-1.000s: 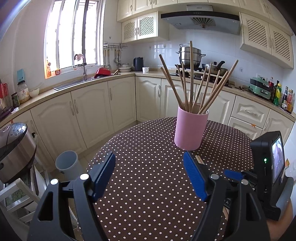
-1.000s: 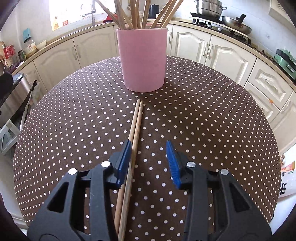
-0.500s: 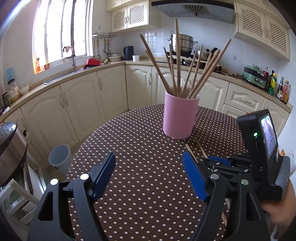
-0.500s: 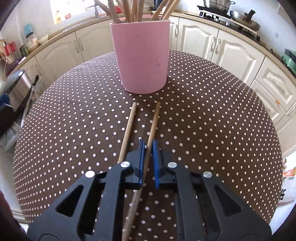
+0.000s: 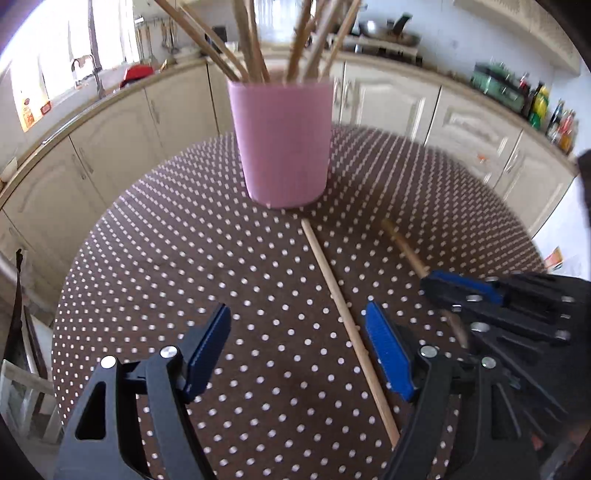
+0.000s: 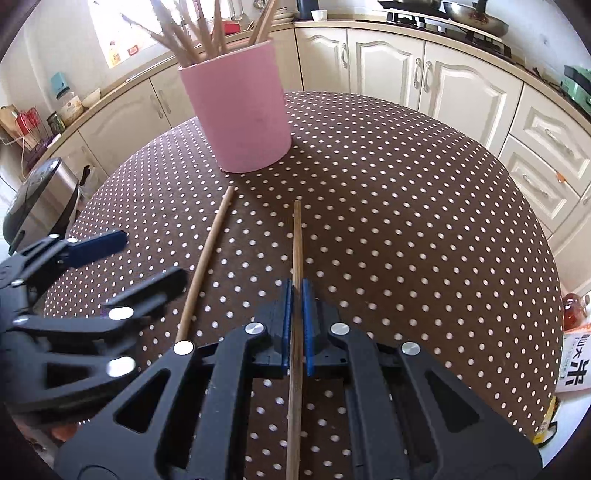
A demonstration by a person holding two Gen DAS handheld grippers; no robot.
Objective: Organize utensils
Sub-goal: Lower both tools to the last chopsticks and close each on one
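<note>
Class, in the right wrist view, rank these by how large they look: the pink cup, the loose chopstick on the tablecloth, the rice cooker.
1. pink cup
2. rice cooker, partly cut off, so unsure
3. loose chopstick, long but thinnest

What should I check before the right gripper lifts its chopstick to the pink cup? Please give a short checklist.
1. Right gripper shut on the darker chopstick: ok.
2. Chopstick runs straight between the pads, not crossed: ok.
3. Pink cup upright on the table: ok.
4. Room in the cup among the other sticks: cannot tell.
5. Left gripper open, the second chopstick lying between its jaws, not pressed: ok.
6. Left gripper beside the right one, close to the lift path: not ok, go carefully.
</note>
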